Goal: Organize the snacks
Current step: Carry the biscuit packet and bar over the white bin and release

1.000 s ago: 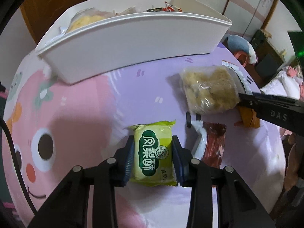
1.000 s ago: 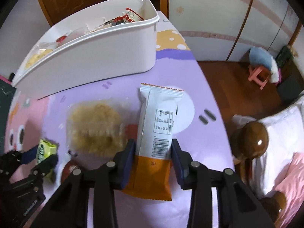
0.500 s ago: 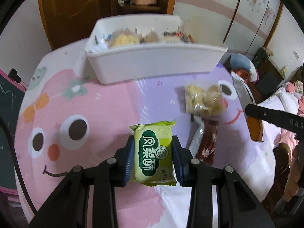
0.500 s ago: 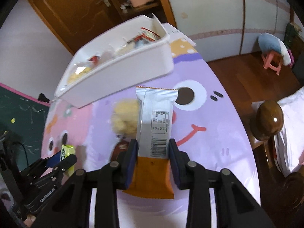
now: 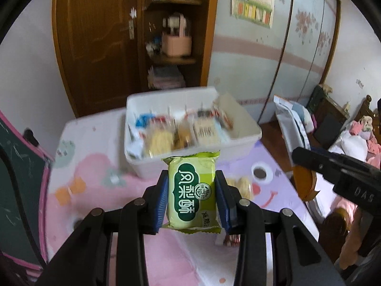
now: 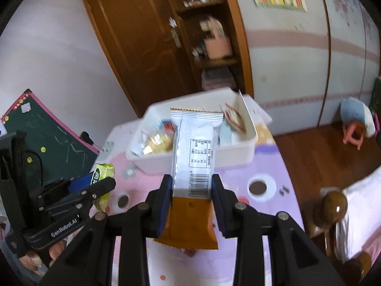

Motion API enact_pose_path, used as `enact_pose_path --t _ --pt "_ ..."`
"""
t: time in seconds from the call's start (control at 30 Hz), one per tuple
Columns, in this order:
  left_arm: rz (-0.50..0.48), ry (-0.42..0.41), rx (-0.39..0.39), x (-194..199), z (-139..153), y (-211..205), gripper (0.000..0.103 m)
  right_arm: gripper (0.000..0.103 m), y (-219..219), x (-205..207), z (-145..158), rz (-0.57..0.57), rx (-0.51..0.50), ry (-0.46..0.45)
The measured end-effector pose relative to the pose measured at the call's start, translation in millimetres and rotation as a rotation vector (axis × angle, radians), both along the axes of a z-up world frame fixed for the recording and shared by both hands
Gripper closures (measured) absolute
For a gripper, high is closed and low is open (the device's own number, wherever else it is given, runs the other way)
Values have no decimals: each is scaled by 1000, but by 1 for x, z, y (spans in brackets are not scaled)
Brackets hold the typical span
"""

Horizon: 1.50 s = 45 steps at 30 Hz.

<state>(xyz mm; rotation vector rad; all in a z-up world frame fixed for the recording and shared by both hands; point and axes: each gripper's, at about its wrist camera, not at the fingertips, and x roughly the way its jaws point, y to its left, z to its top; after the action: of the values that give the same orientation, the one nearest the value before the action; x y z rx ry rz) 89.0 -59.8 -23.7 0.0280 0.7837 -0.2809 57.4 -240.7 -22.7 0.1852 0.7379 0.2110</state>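
Note:
My left gripper [image 5: 192,197] is shut on a green snack packet [image 5: 192,195] and holds it high above the table, short of the white bin [image 5: 238,140]. My right gripper [image 6: 192,200] is shut on a white and orange snack bar [image 6: 194,166], also lifted, in front of the same white bin [image 6: 240,150]. The bin holds several packets. The right gripper shows at the right of the left wrist view [image 5: 338,169]; the left gripper shows at the left of the right wrist view [image 6: 95,186].
A clear bag of yellow snacks [image 5: 240,186] and a dark red packet [image 5: 231,239] lie on the pink and purple cartoon tablecloth [image 5: 95,190]. A chalkboard [image 6: 52,138] leans at the left. A wooden door and shelves stand behind the table.
Both grippers have risen well above the table with their packets held. The bin now lies lower and farther in both views, and its contents show from above.

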Motion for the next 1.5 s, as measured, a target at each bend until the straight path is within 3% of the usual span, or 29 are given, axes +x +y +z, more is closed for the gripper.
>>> enact_pose_path --t 0.37,0.63,0.73,1.0,1.5 --pt "74 -165 86 57 88 9 68 70 5 52 61 14 30 -127" --pt "130 -145 116 128 108 15 68 70 12 89 89 15 -31 -172" --pt "139 -148 124 149 108 15 68 70 16 102 93 10 -59 -178" --pt "100 -141 136 185 92 -8 68 69 4 149 76 -31 -46 -89" --pt "45 -36 145 226 39 -43 67 68 -2 191 26 -48 -62 49"
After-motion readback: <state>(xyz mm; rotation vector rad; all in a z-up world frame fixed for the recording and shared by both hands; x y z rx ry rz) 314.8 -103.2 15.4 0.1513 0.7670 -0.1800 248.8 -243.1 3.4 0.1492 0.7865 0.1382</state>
